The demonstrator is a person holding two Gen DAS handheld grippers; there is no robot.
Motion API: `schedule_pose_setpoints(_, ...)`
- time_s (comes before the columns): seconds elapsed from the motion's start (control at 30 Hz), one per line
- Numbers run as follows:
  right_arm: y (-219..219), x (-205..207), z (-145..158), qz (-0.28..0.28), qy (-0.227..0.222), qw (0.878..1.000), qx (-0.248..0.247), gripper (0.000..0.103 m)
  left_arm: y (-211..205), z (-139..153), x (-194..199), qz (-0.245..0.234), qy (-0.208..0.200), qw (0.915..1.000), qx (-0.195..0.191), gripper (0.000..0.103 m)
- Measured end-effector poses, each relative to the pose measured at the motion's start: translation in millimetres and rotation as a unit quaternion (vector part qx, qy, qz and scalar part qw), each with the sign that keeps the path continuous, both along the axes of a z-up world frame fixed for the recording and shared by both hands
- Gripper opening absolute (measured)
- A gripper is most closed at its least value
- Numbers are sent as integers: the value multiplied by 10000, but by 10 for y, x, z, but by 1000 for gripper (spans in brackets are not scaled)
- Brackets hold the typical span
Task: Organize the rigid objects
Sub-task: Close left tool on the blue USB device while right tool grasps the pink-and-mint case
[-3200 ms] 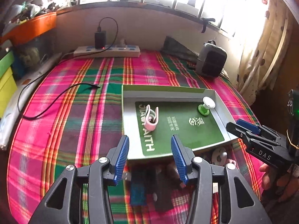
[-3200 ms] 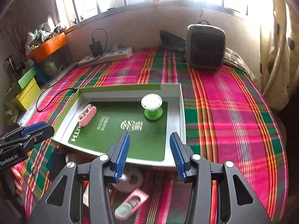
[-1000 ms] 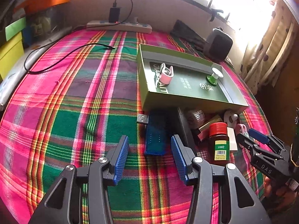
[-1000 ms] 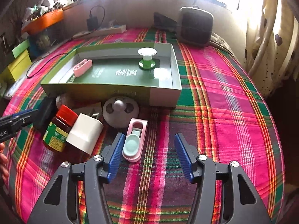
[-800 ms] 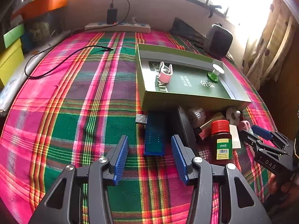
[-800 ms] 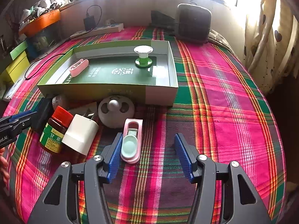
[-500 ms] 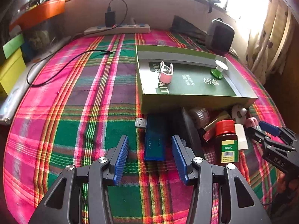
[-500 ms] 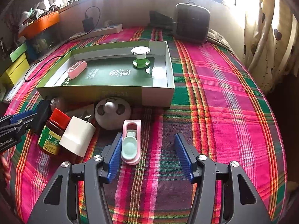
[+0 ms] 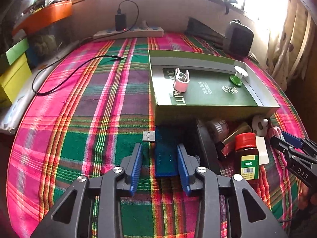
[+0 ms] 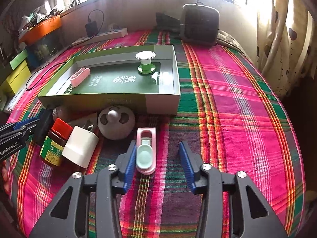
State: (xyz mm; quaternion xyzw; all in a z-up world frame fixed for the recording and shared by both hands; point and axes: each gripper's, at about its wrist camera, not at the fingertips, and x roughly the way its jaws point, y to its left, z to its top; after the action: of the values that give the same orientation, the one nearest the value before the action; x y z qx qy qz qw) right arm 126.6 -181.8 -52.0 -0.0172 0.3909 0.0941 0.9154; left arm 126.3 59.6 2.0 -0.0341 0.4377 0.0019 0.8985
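Both grippers have dropped from the box (image 9: pixel 216 110) to the clutter near it: left gripper (image 9: pixel 159 166) fingers spread around the USB stick (image 9: pixel 165 158), right gripper (image 10: pixel 157 165) fingers spread beside the pink clip (image 10: pixel 146 150).

A woven plaid cloth (image 10: pixel 227 103), matt and finely ribbed, is spread over the surface. The box (image 10: pixel 122 100) looks like cardboard, its green floor glossy enough to reflect light. The brown bottle (image 9: pixel 246 158) appears translucent with a ribbed red plastic cap and paper label. The blue USB device (image 9: pixel 165 154) is seen as translucent plastic with a metal plug. Both tools show matt black plastic with ribbed blue pads (image 10: pixel 130 164).
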Motion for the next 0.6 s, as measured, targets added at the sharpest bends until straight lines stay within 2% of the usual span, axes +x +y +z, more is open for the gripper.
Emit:
schedule_pose_setpoints(0.07,1,-1,2,2,-3,10000,-1,38,-4,-2,-10,-10,-13,10000,10,30)
schedule_pose_setpoints(0.17,-1,0,3,-1,-9,10000,-9,33,-6,-1,-10,-17,-13,10000,-3,21)
schedule_pose_setpoints(0.37,-10,-1,4,4,-13,10000,-3,27,-8,-1,-21,-26,-35,10000,41,21)
schedule_pose_setpoints(0.6,-7,-6,5,20,-14,10000,7,25,-9,2,-26,-26,-37,10000,46,21)
